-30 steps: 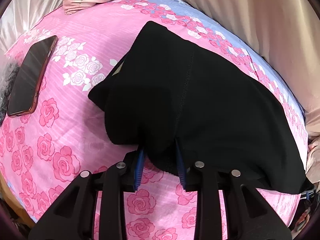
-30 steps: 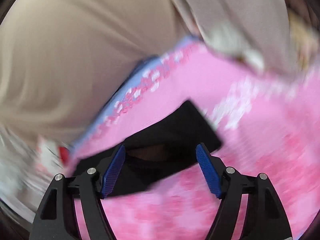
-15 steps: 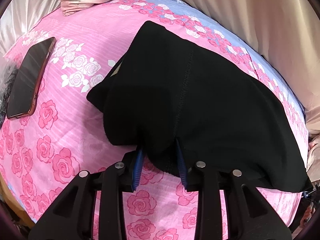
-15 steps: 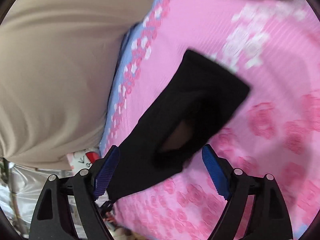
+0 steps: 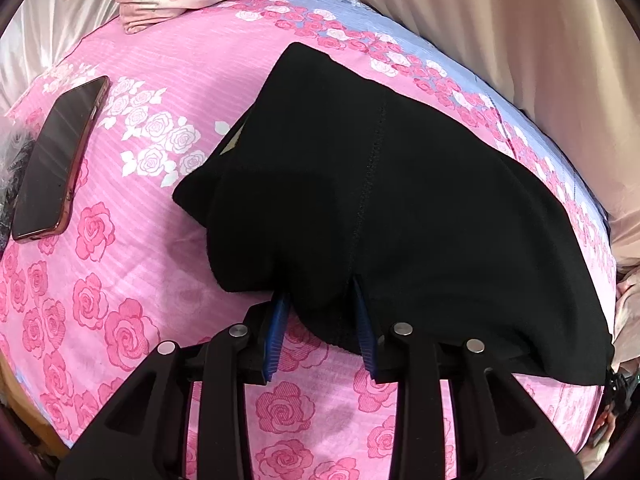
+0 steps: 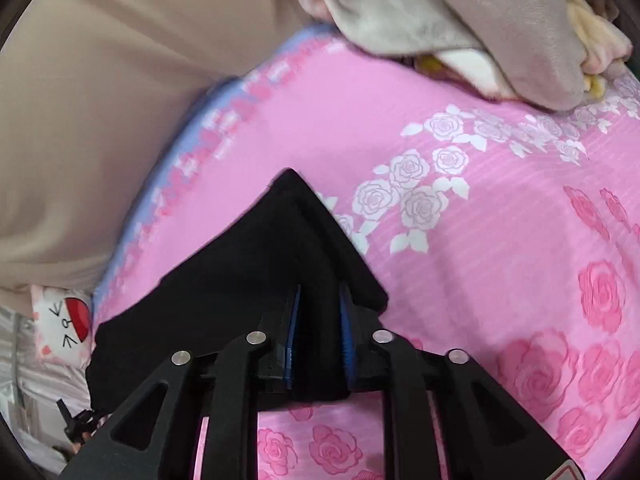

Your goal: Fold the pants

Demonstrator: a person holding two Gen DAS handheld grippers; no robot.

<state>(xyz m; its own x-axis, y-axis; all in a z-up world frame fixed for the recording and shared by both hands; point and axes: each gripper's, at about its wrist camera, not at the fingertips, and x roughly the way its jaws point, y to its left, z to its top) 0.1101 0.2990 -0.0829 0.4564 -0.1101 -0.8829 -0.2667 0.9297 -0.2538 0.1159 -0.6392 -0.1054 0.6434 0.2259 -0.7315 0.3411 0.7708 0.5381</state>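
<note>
I've got the left tool [image 5: 320, 320] pinching the black pants [image 5: 400, 200] on the bed [image 5: 140, 260]; right tool [image 6: 319, 320] just closed on a corner (grip step done). Next: lift both together, fold over.

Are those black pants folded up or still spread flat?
Partly folded: the black pants lie doubled in layers on the pink sheet.

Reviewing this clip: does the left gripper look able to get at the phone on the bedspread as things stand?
Probably not right away: the left gripper is shut on the black pants. The phone lies uncovered on the bedspread off to its side, so after letting go, the way looks free.
</note>
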